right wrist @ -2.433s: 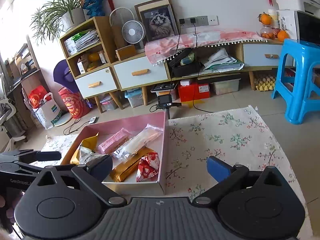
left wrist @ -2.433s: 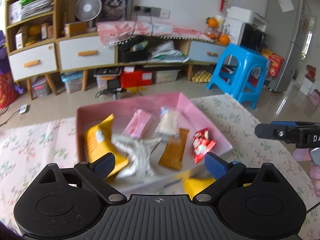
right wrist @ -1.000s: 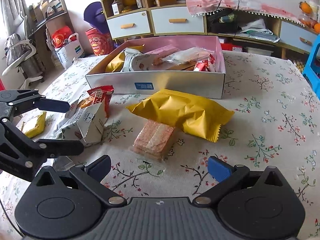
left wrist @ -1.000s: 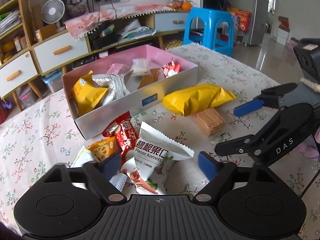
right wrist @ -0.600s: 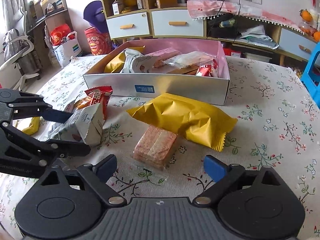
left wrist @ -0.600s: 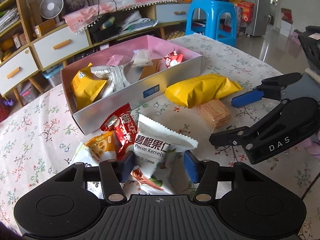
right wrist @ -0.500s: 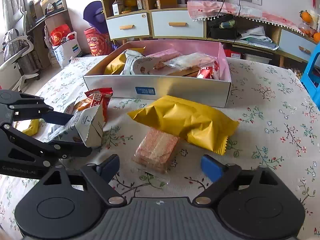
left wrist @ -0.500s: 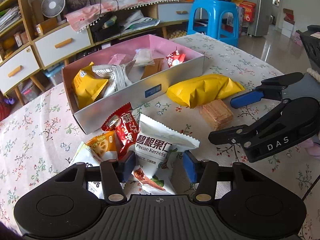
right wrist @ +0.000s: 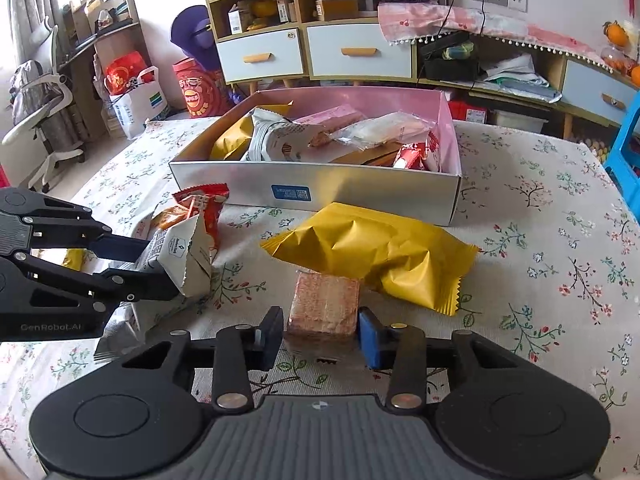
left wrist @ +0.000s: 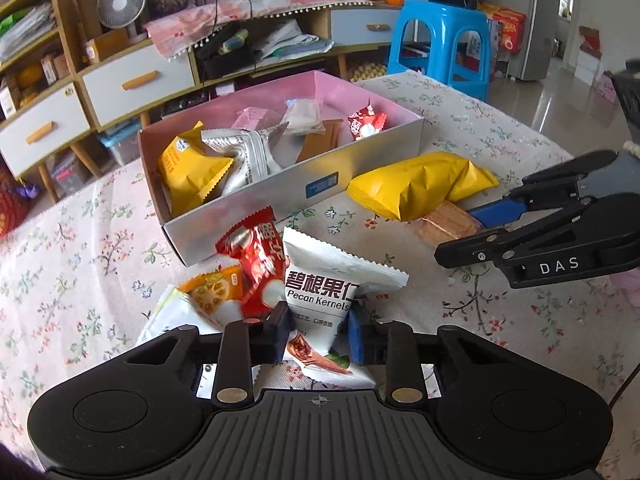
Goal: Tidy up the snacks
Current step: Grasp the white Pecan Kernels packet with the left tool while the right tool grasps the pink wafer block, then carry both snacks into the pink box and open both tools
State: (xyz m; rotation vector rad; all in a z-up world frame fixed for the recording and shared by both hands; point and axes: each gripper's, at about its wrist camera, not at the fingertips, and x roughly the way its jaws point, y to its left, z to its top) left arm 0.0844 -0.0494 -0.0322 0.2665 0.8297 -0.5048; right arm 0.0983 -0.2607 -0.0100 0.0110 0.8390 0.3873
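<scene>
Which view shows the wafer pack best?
The right wrist view: the wafer pack sits centred between the right gripper pads. The left wrist view shows only part of it, behind the yellow bag.

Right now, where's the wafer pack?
On the floral tablecloth, low centre in the right wrist view: the wafer pack sits between the right gripper's pads, touching the near edge of the big yellow bag.

Box sits at back of surface, snack packets inside. Before it: large pouch, wafer pack nearer. Small packets heaped left.
</scene>
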